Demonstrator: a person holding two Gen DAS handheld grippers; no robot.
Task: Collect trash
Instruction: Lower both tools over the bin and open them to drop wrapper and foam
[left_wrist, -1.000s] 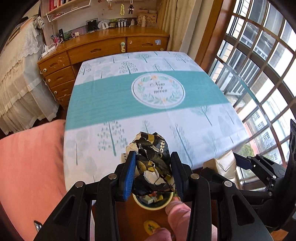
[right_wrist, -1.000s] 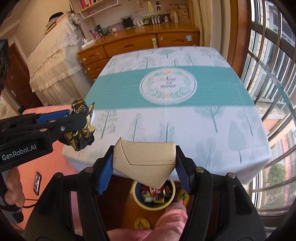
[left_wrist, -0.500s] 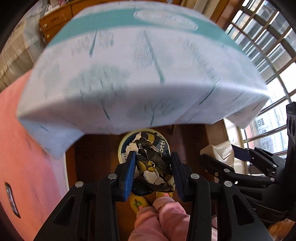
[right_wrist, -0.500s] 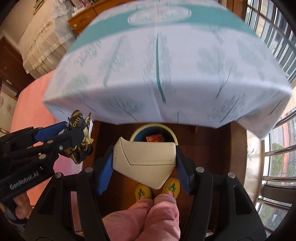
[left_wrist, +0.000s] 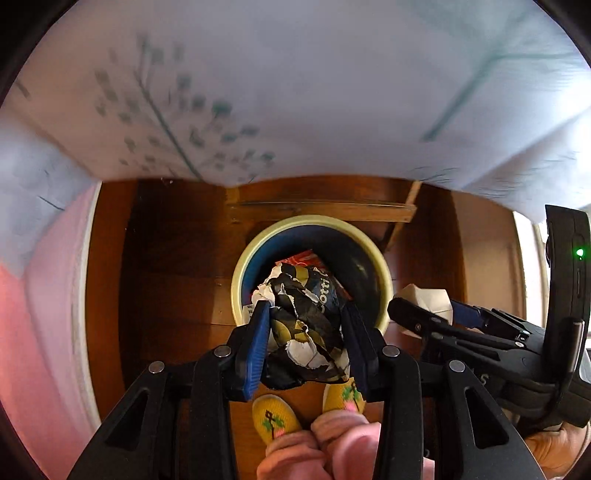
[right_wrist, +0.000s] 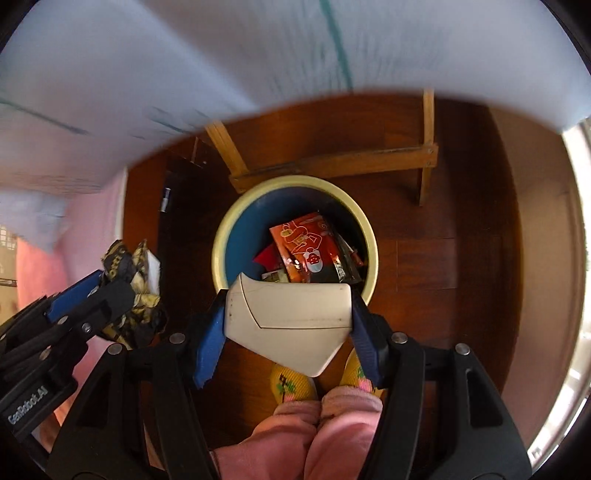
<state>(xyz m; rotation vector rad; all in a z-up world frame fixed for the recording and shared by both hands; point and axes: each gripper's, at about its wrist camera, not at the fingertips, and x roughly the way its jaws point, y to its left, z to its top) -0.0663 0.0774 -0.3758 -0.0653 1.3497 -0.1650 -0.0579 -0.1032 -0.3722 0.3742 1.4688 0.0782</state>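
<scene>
My left gripper (left_wrist: 304, 332) is shut on a crumpled black and gold wrapper (left_wrist: 306, 328), held above the near rim of a round trash bin (left_wrist: 236, 280) with a cream rim and blue inside. My right gripper (right_wrist: 288, 325) is shut on a flattened cream carton (right_wrist: 288, 321), also above the bin's near rim (right_wrist: 218, 251). The bin holds an orange packet (right_wrist: 306, 247) and other wrappers. The left gripper with its wrapper (right_wrist: 129, 291) shows at the left of the right wrist view. The right gripper with the carton (left_wrist: 428, 299) shows at the right of the left wrist view.
The bin stands on a dark wooden floor (right_wrist: 461, 258) under the table, whose white tree-print cloth (left_wrist: 295, 92) hangs above. A wooden table frame (right_wrist: 332, 162) is behind the bin. My feet in yellow socks (right_wrist: 291, 384) are just before it. A pink mat (left_wrist: 44, 332) lies left.
Both grippers have tilted down and lowered from table level toward the bin under the table edge. The bin is now larger and closer. Both still hold their trash.
</scene>
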